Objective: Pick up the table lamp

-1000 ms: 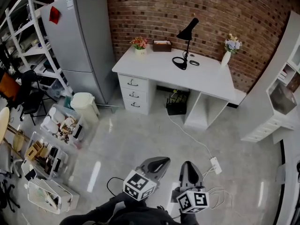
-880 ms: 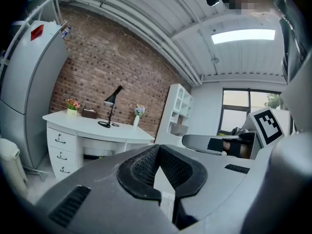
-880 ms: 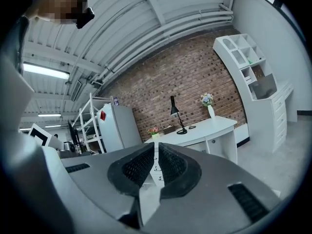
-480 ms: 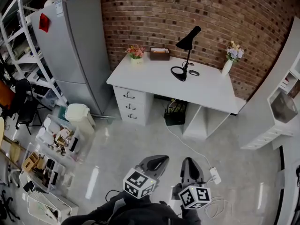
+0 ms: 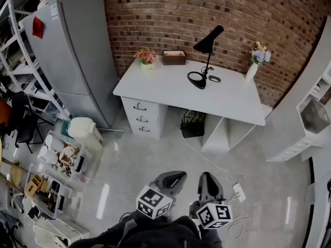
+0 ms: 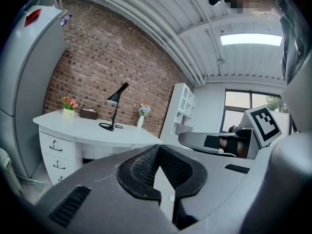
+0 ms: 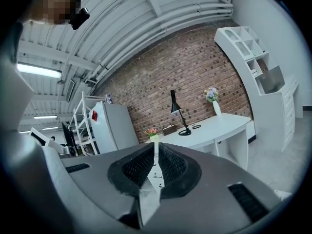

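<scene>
Black and thin, the table lamp (image 5: 206, 56) stands on the white desk (image 5: 165, 87) by the red brick wall (image 5: 155, 19). Its round foot sits flat on the desk top, near the back. Its stick goes straight up, and the pointed shade leans over at the top. So its long way is up and down.

Both grippers are at the bottom of the head view, over the grey floor (image 5: 155, 154). The left gripper (image 5: 172, 179) has its jaws pressed together with nothing in them. The right gripper (image 5: 208, 186) has its jaws together too, and it holds nothing. Both point ahead toward the desk.

The lamp is straight ahead and well apart from both grippers, with a wide bit of floor between. The right gripper looks more in line with the lamp, so I think it is a little nearer. To grab the stick, the jaws would need to open first and come at it from the side.
</scene>
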A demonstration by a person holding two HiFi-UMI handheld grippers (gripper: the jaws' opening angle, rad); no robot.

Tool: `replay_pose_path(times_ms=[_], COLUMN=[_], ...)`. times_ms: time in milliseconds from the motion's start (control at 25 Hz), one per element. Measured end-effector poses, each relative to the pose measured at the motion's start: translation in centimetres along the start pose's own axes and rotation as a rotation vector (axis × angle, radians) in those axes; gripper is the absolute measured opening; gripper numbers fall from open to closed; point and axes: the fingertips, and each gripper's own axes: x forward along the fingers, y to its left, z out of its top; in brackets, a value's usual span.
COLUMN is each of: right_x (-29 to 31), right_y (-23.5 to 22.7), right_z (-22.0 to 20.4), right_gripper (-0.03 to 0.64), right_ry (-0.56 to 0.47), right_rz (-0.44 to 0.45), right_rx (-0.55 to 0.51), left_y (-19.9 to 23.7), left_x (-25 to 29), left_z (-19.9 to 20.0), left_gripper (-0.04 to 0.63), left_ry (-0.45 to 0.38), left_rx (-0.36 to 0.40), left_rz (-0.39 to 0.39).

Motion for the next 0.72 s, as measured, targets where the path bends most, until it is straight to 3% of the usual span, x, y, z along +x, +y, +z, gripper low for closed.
replay_pose_path(times_ms=[320,720], right_x=[0.3,5.2], right_y=[-1.1,-2.3], right_z=[-1.2,-0.9], right_gripper=[0.012,0.012], right_ry=[0.050,0.060], right_rz=[-0.022,0.034], right_rx=[0.023,0.017], left_y=[0.8,4.5], left_x=[0.4,3.3], left_z=[-0.9,-0.1], left_gripper=[0.008,0.008], left_ry=[0.033,0.028], left_rx=[-0.034,-0.041], left_rz=[0.013,0.069])
